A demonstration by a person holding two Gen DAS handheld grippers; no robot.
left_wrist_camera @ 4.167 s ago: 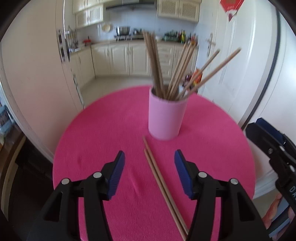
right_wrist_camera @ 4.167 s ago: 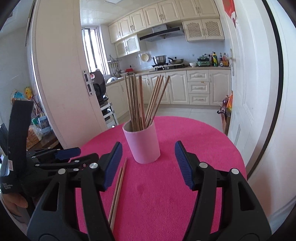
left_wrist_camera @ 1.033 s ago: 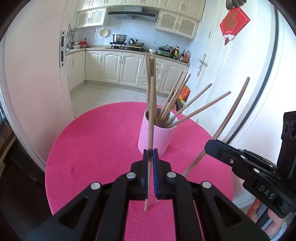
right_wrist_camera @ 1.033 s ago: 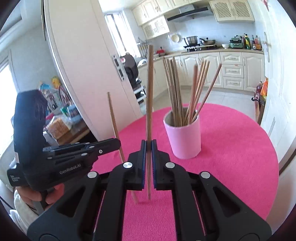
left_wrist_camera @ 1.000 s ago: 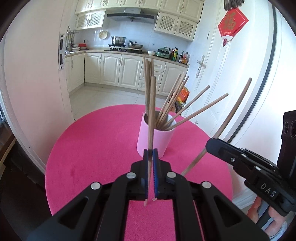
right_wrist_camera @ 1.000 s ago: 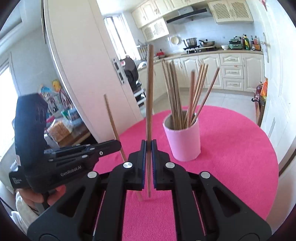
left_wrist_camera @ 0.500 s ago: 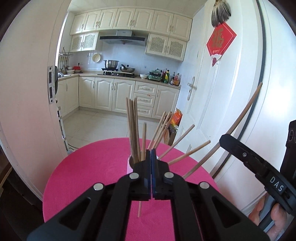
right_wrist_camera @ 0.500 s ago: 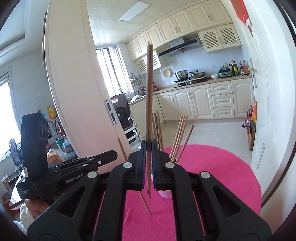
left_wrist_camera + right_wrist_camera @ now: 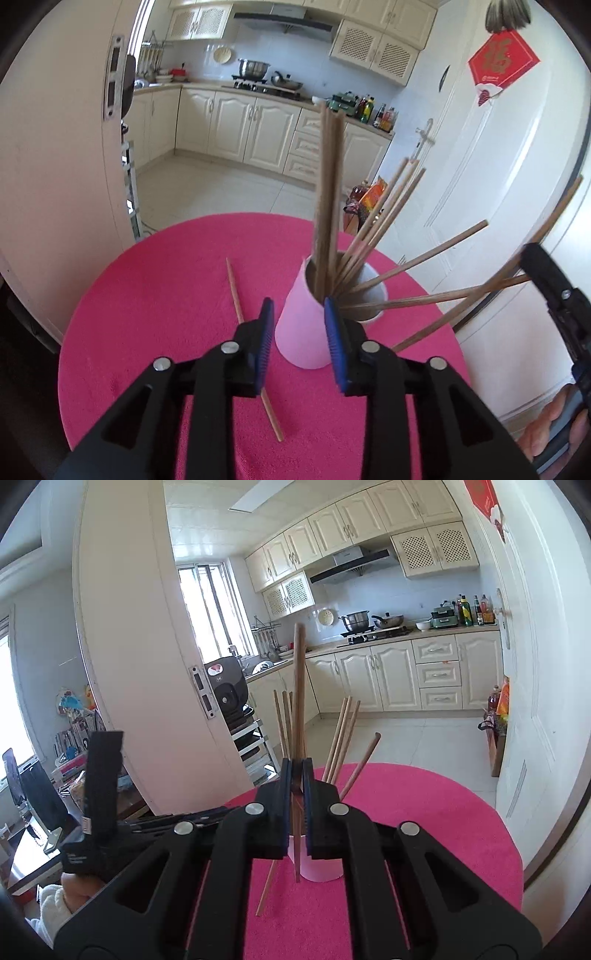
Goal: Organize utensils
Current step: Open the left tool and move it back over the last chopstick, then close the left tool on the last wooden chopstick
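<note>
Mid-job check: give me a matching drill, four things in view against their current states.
Things:
1. left gripper
2. right gripper
3. pale pink cylindrical cup
4. loose wooden chopstick

States:
A. clamped on an upright wooden chopstick
B. lying on the pink tablecloth
C. open, gripping nothing
D. holding a bundle of wooden chopsticks

Pairs: 1-C, 2-A, 3-D, 4-B.
The left gripper's jaws have just been opening; nothing is held between them.

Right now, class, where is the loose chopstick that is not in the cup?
In the left wrist view the loose chopstick lies on the pink tablecloth, just left of the pink cup, running under the left fingers.
</note>
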